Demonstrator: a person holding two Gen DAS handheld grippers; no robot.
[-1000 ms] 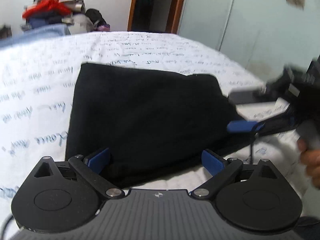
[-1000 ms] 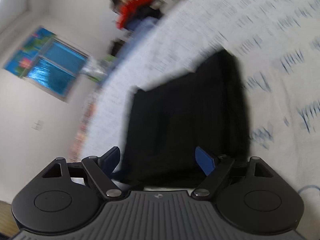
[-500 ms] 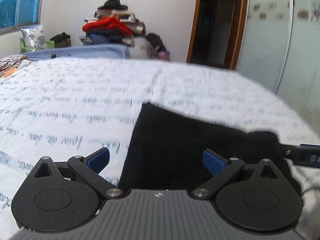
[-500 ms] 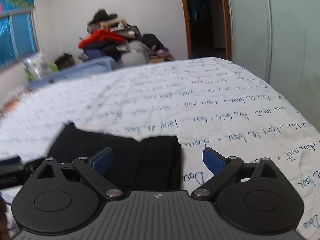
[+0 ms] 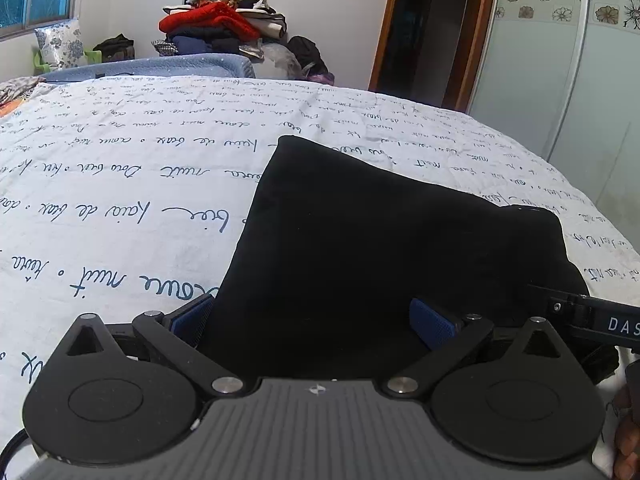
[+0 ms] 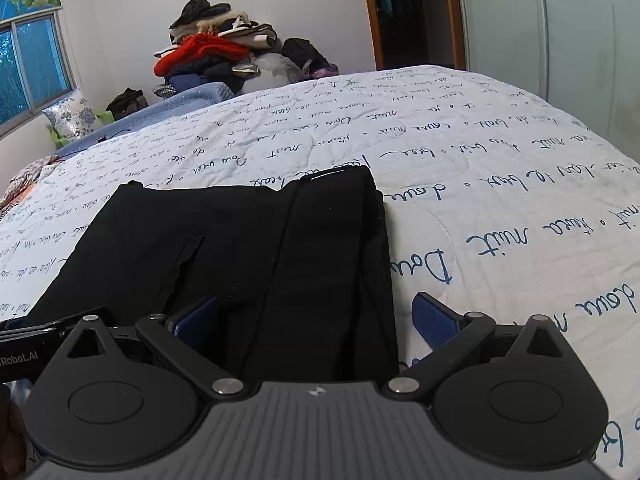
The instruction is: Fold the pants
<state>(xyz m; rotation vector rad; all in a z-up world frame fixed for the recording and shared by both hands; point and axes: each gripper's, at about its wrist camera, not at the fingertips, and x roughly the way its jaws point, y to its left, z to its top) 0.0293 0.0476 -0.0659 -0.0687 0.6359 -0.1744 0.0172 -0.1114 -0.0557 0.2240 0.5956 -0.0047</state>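
Observation:
Black pants (image 5: 380, 240) lie folded into a flat rectangle on a white bedspread (image 5: 120, 184) printed with blue handwriting. My left gripper (image 5: 312, 320) hovers at the pants' near left corner. Its jaws are opening wide: one blue pad (image 5: 192, 318) stands by the cloth's left edge, the other over the fabric, and nothing is pinched. In the right wrist view the pants (image 6: 240, 240) show a pocket slit and a seam. My right gripper (image 6: 316, 316) straddles their near right edge, its jaws opening too, with one blue pad (image 6: 434, 318) over the bedspread (image 6: 500, 184) and no grip on the cloth.
A heap of clothes (image 5: 220, 24) topped with red cloth stands behind the bed. There is a doorway (image 5: 424, 28) at the back and wardrobe doors (image 5: 560, 80) at the right. A window (image 6: 28, 64) and a flowered pillow (image 6: 72, 116) are at the left.
Both views have swung from tilted to level and now face the far wall. The right gripper left the pants' right side and came beside the left one. Both jaws widened a little.

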